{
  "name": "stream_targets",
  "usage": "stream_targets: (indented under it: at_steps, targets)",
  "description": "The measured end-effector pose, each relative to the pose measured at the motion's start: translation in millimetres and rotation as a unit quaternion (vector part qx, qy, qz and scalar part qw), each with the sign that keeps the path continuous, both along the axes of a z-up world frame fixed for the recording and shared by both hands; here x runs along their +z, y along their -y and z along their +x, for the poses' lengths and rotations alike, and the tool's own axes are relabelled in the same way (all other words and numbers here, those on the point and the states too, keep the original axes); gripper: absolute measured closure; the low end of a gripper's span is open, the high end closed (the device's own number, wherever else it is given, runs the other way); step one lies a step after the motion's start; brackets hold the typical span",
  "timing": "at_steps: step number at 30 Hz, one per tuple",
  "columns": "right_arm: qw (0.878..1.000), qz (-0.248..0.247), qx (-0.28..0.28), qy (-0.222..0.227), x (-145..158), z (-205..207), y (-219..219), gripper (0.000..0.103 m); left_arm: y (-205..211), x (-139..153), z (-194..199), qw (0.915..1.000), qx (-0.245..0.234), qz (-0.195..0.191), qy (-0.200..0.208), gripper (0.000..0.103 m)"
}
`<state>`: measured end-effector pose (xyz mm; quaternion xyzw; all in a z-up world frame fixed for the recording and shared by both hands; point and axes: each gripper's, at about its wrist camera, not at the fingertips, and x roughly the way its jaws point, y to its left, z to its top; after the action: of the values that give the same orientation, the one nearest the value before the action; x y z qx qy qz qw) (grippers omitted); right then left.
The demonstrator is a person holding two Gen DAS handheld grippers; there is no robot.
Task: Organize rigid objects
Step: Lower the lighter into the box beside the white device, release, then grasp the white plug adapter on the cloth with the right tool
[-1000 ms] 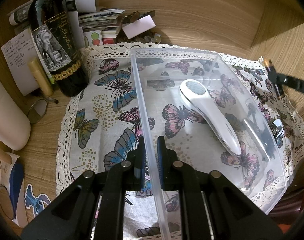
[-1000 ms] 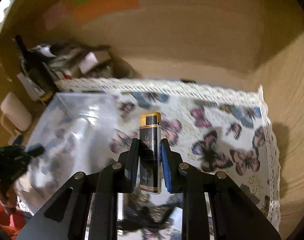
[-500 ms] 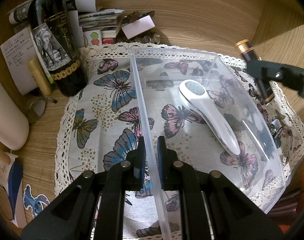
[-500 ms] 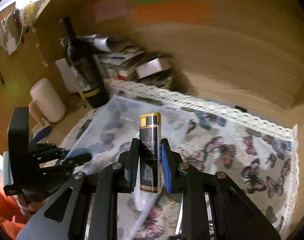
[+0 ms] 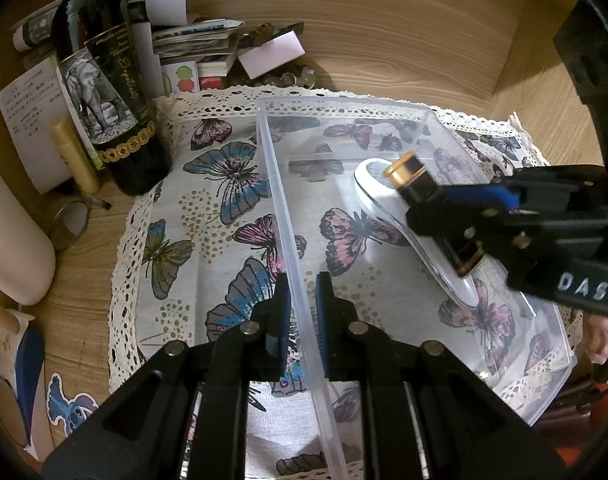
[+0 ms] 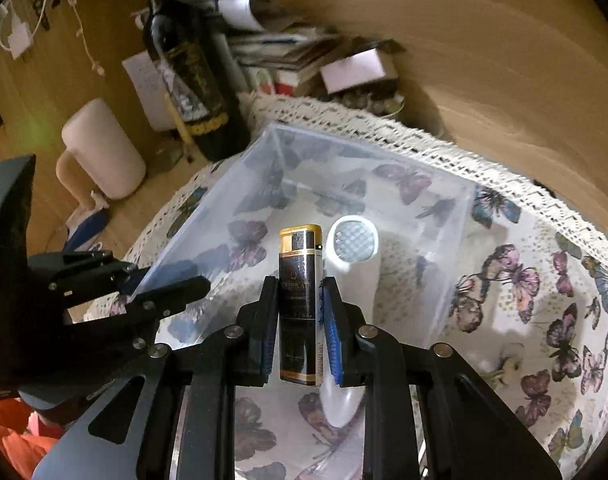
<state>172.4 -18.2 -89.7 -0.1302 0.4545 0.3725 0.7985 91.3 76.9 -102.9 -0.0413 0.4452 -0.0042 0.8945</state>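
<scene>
Wooden desk point(image 5: 384, 40), lace-edged butterfly cloth point(image 5: 207, 184) on top, clutter and dark glass wine bottle point(image 5: 103, 92) at back. Clear hard-plastic bin point(image 5: 287, 216) on cloth, white glossy handheld gadget point(image 6: 354, 244) already lying inside. Left gripper point(image 5: 301, 312) pinching bin's near wall, steadying it. Right gripper point(image 6: 299, 320) clamped on black-and-gold lighter point(image 6: 301, 304), slim boxy shape, hovering over bin. Guessing roughly halfway: lighter not dropped in yet.

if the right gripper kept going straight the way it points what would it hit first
Most likely the white handheld device lying in the clear plastic bin. The right gripper, clamped on the black and gold lighter, points into the bin beside the device's head; depth is unclear, so possibly the bin floor.
</scene>
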Motion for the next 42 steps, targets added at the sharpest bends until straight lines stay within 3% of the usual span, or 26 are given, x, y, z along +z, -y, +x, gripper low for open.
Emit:
stream_targets:
  at_steps: [5, 13, 15, 19, 21, 25, 33, 42]
  targets:
    - [1.0, -0.009, 0.002, 0.003, -2, -1, -3, 0.083, 0, 0, 0, 1.0, 0.0, 0.0, 0.0, 0.09]
    - [0.999, 0.0, -0.018, 0.029, 15, -6, 12, 0.073, 0, 0, 0, 1.0, -0.001, 0.001, 0.0, 0.09]
    - [0.998, 0.006, -0.034, 0.045, 24, -8, 22, 0.064, 0, 0, 0, 1.0, -0.001, 0.001, 0.0, 0.09]
    - [0.995, 0.015, -0.075, 0.071, 40, -9, 49, 0.059, 0, 0, 0, 1.0, -0.001, 0.001, 0.0, 0.09]
    - [0.991, 0.014, -0.104, 0.08, 45, -7, 66, 0.05, 0, 0, 0, 1.0, -0.001, 0.002, 0.0, 0.09]
    - [0.983, 0.01, -0.162, 0.081, 46, -2, 102, 0.048, 1, 0, 0, 1.0, -0.003, 0.003, 0.001, 0.09]
    - [0.965, -0.005, -0.254, 0.06, 27, 2, 166, 0.048, 1, 0, 0, 1.0, -0.003, 0.005, 0.001, 0.09]
    - [0.955, -0.025, -0.295, 0.006, -16, -1, 198, 0.048, 1, 0, 0, 1.0, -0.003, 0.004, 0.0, 0.09]
